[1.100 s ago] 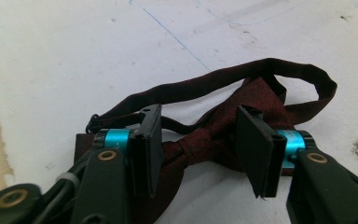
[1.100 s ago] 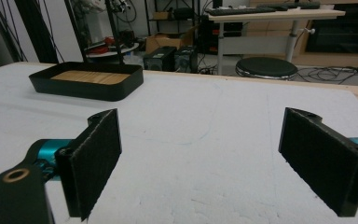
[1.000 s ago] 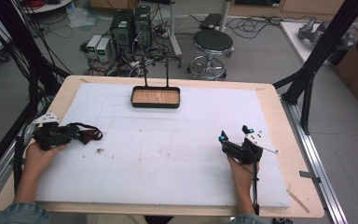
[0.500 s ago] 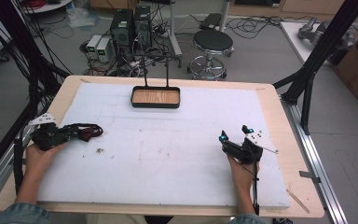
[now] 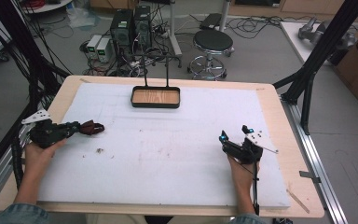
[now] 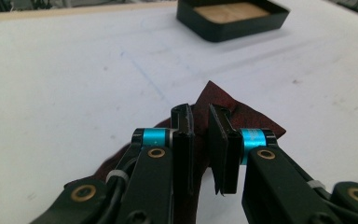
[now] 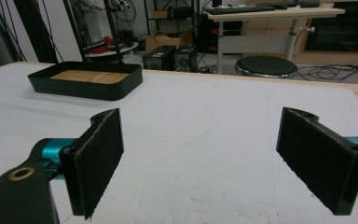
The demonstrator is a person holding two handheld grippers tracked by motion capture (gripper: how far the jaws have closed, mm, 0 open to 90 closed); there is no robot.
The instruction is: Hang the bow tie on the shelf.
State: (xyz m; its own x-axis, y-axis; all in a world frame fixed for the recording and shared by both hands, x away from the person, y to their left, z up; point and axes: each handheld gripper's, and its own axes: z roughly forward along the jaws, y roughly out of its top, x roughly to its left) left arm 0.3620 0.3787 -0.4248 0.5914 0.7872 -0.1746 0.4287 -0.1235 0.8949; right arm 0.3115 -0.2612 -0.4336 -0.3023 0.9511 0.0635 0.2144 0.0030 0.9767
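Observation:
At the left of the white table top, my left gripper lies low, shut on a thin dark red piece that rests on the surface. In the left gripper view the jaws stand almost together, and the dark red piece pokes out past them in a point. My right gripper is at the right of the table, held by a hand. Its jaws are wide open with nothing between them. A black tray with a wooden floor sits at the back middle, also in the gripper views.
A few dark crumbs lie near the left gripper. Two thin black posts rise behind the tray. A round stool and computer boxes stand on the floor beyond the table. Black frame struts flank the right edge.
The left gripper with the dark red piece has shifted very slightly. The right gripper has stayed in place.

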